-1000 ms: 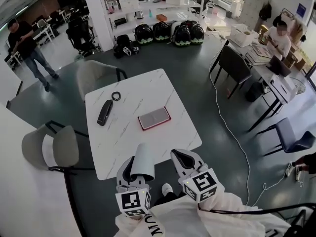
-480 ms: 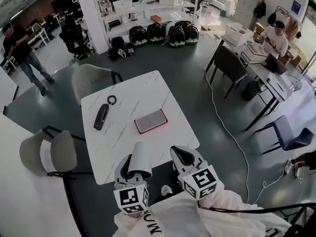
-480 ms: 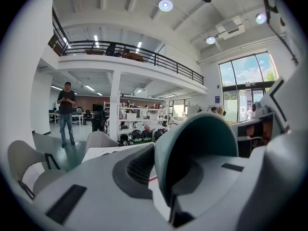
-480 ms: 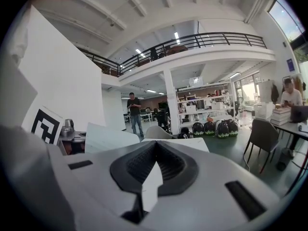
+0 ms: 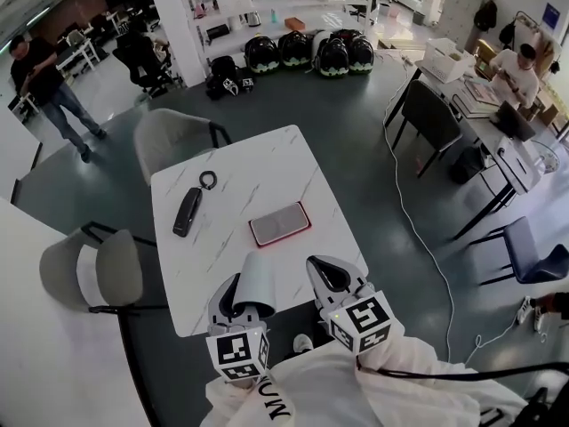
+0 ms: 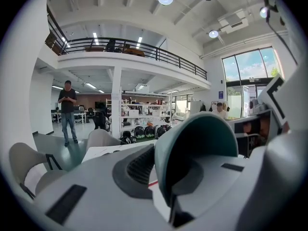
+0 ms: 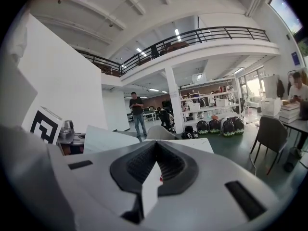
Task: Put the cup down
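Head view showed the white cup (image 5: pixel 256 283) pinched in the left hand-held gripper (image 5: pixel 242 295), tilted above the near edge of the table (image 5: pixel 258 163). In the left gripper view its teal inside (image 6: pixel 202 148) faced back toward the person. The right hand-held gripper (image 5: pixel 331 276) was just to its right, its jaws together on nothing.

A good set-down would probably mean carrying the cup further in from the edge and turning it upright. Its base should rest flat before the jaws let go.

The white marble table was mostly bare. A red-edged phone (image 5: pixel 279 224) lay in the middle, with a black remote (image 5: pixel 188 212) and a small ring (image 5: pixel 208 180) to the left. Grey chairs (image 5: pixel 173 136) stood around it. Beyond were helmets (image 5: pixel 307 53) on the floor, shelves, and a standing person (image 5: pixel 44 83) at far left.
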`<state>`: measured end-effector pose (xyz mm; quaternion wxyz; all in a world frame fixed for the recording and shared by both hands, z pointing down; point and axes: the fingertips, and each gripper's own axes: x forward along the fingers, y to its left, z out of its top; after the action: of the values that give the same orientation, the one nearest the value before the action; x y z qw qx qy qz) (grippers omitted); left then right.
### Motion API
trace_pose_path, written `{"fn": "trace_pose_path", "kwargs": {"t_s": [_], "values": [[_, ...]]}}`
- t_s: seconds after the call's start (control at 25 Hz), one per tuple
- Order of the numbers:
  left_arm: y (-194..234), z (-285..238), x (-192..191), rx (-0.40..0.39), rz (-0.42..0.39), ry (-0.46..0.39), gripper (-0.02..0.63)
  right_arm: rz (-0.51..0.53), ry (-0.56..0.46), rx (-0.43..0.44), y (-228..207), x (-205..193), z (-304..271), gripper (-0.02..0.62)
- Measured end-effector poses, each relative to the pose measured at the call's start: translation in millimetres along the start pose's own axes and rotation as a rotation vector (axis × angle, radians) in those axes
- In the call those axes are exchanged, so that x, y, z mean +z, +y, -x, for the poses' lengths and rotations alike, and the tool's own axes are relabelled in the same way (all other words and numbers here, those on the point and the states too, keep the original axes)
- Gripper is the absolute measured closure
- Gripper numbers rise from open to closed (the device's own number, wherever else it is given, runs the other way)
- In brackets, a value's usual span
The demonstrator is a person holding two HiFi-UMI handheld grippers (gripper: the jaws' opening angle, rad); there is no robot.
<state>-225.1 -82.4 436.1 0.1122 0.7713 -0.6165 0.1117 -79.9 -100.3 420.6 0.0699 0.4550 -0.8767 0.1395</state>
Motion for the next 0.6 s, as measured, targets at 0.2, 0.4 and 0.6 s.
{"fn": "trace_pose_path", "kwargs": {"t_s": [0.2,0.4,0.6], "values": [[-0.6,-30.1,2.4,0.009,-0.009,0.032,0.575,-0.007,0.007,0.015,-23.4,7.3,-23.3,0.591],[3.1,-60.3,0.1,0.01,-0.015,0.076,0.575,-0.024,0.016,0.021,-46.8,9.6,-48.2,0.591],[6.1,-81.2,1.3,0.029,-0.019,0.102,0.575,-0.037,0.034,0.03,-65.8,9.4,-65.4,0.591]]}}
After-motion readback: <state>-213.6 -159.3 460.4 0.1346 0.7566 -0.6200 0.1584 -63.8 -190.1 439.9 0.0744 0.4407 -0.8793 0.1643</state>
